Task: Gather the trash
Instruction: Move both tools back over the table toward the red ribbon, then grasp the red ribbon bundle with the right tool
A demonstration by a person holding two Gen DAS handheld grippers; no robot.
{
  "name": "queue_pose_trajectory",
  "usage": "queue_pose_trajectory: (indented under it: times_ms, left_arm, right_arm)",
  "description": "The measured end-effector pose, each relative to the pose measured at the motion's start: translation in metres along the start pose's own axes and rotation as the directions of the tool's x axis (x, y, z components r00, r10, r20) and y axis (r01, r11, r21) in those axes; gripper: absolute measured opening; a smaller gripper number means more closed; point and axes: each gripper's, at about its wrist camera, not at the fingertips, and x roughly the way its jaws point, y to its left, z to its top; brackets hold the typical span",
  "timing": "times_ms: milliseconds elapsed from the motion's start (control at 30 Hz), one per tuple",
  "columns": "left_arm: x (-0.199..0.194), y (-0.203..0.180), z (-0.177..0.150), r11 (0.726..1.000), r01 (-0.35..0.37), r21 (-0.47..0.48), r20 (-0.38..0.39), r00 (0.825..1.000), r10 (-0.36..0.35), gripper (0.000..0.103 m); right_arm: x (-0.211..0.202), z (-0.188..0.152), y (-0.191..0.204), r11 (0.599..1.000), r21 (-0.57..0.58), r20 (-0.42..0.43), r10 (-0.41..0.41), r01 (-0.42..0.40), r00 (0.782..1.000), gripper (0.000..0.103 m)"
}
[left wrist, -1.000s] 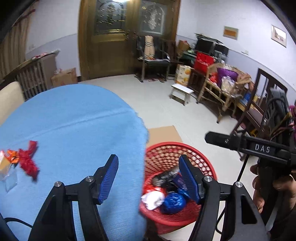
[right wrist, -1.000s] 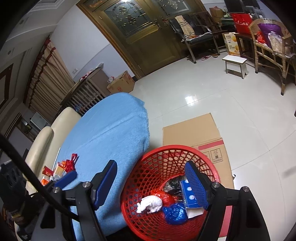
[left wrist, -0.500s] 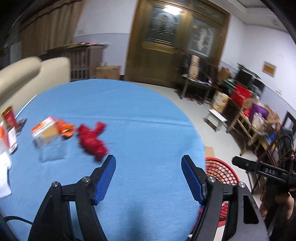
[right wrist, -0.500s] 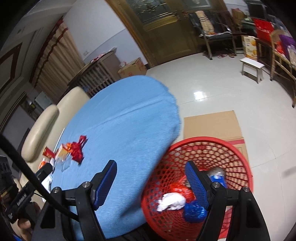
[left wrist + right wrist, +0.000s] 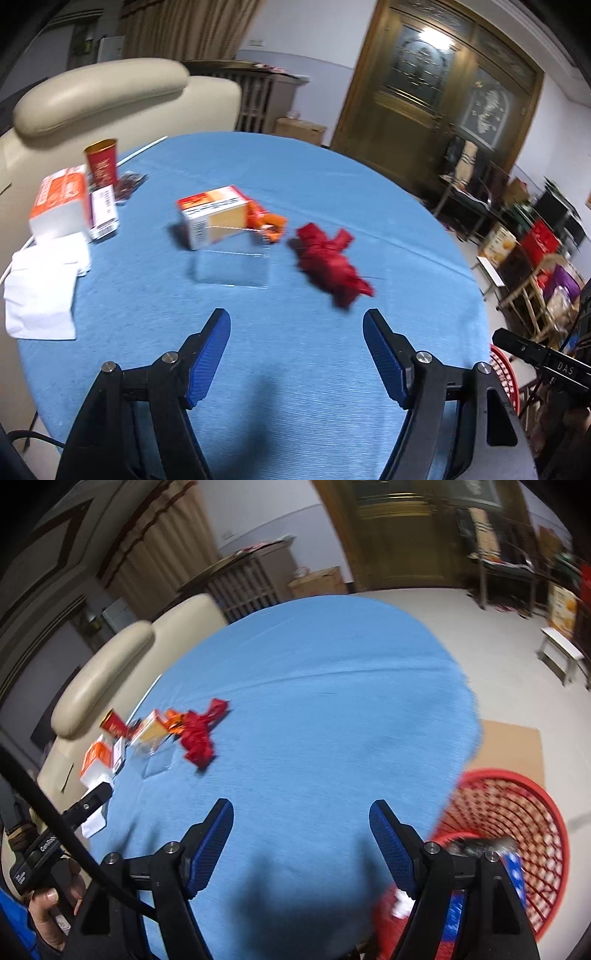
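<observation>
Trash lies on a round table with a blue cloth [image 5: 332,206]: a crumpled red wrapper [image 5: 328,262], an orange wrapper [image 5: 267,221], a small carton [image 5: 214,216], clear plastic [image 5: 232,269], white tissues [image 5: 44,291]. My left gripper [image 5: 295,347] is open and empty, just short of the red wrapper. My right gripper [image 5: 301,834] is open and empty over the table's near side; the red wrapper [image 5: 199,738] is far to its left. A red mesh basket [image 5: 517,834] with trash stands on the floor at right.
A red cup [image 5: 101,162] and an orange-white box [image 5: 61,203] stand at the table's left. A beige sofa [image 5: 99,88] is behind. Flat cardboard [image 5: 513,746] lies on the floor by the basket. Chairs and shelves [image 5: 532,258] line the right wall.
Both grippers have swung left from above the basket to over the table. The trash pile has come closer in the left wrist view. Both stayed open and empty.
</observation>
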Motion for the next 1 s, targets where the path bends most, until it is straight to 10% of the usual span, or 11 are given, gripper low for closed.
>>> queue_pose_trajectory:
  times_ms: [467,1000]
  left_arm:
    - [0.009,0.049,0.004,0.995,-0.073,-0.075,-0.014,0.997,0.072,0.075]
    - [0.021,0.070,0.016,0.987,-0.125,-0.106,-0.030,0.992,0.122,0.075]
  right_arm:
    - [0.090,0.034,0.123,0.954,-0.296,-0.073,0.016,-0.037,0.997,0.079]
    - [0.170,0.052,0.154,0.924,-0.381,-0.122,-0.092,0.039,0.988,0.079]
